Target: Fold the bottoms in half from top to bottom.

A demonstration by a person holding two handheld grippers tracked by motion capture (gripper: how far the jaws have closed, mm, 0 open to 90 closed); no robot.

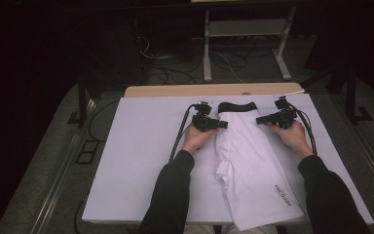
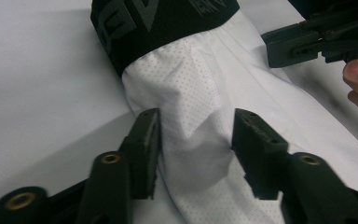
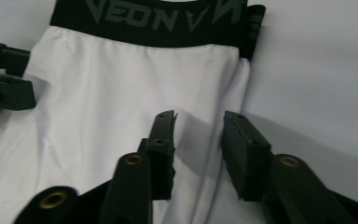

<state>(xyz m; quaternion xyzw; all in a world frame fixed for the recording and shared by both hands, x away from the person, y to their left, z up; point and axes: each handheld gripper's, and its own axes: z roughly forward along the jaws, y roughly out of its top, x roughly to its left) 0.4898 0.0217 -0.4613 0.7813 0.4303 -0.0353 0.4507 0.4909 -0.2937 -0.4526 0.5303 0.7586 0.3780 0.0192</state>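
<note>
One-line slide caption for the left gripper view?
Left gripper straddles a raised fold of white shorts below the black waistband.

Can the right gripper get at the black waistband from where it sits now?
Probably yes. The right gripper sits at the white shorts' edge just below the black waistband, with bare fabric between. The left gripper is across the garment, out of its way.

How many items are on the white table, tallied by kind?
White shorts with a black waistband: 1
Handheld grippers: 2, the left gripper and the right gripper, one at each side edge of the shorts near the waistband
Total: 3
</note>
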